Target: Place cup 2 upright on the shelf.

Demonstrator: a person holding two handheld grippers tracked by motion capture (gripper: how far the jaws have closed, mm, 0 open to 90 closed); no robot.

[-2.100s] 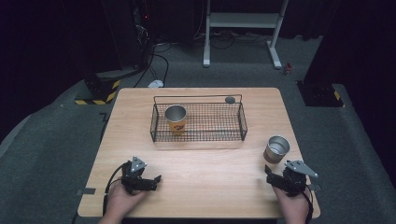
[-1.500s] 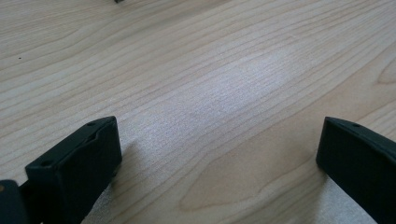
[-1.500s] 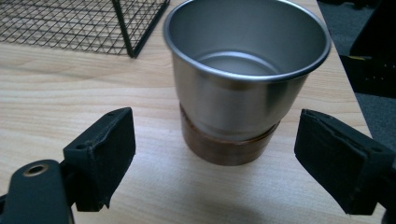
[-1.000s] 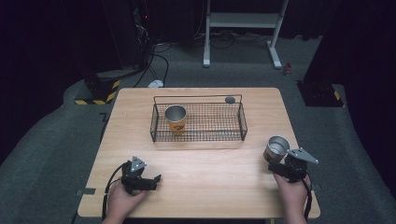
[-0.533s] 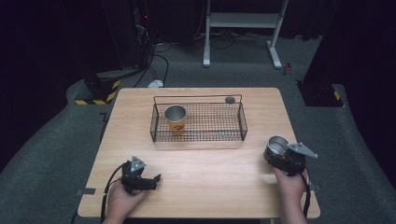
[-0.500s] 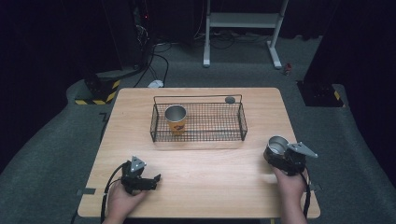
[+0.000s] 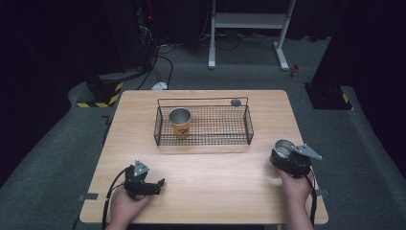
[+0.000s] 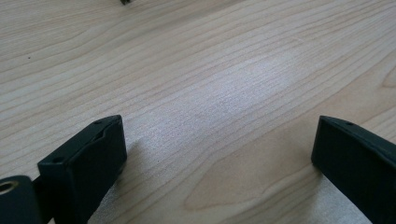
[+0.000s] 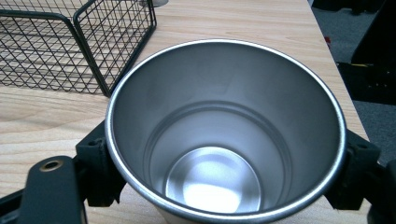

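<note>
A steel cup stands upright near the table's right edge. My right gripper holds it from the near side. In the right gripper view the empty cup sits between the two black jaws, which press on its sides, so my right gripper is shut on it. At the front left my left gripper rests low over the wood. It is open, and the left gripper view has bare table between the jaws of my left gripper.
A black wire basket stands mid-table with an orange cup with a steel rim in its left end. The basket's corner is left of the steel cup. A small grey disc lies behind the basket.
My right gripper moved forward from the front edge to the steel cup and its jaws came around it. The left gripper stayed still.
</note>
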